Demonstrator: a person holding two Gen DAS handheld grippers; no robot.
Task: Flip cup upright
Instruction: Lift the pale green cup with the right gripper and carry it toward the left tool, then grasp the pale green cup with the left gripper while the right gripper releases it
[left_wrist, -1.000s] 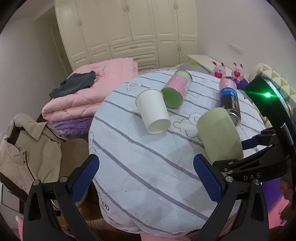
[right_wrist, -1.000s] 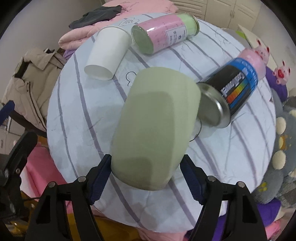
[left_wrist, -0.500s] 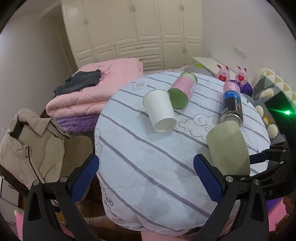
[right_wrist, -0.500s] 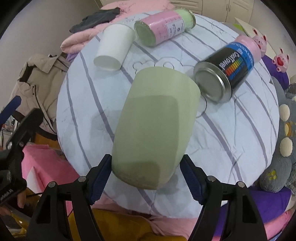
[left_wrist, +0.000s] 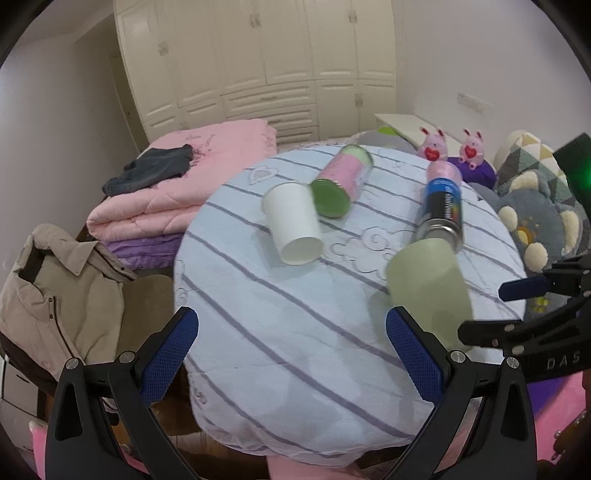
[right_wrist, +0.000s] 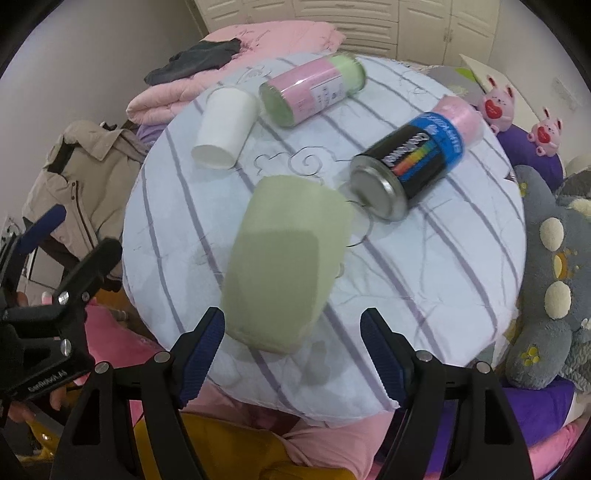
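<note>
Right wrist view: the green cup (right_wrist: 280, 258) is seen between the parted right tool (right_wrist: 291, 334), unclamped, so toppling toward the spray can (right_wrist: 410, 166) is risked.

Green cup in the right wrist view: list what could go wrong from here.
1. The green cup lies tilted and blurred between the right claw's fingers, with a gap showing on one side. It may slip or topple onto the padded table cover.
2. Its far end nearly meets the spray can, which lies on its side. A bump could set the can rolling.
3. The cup is close to the table's near edge and could drop off.
</note>
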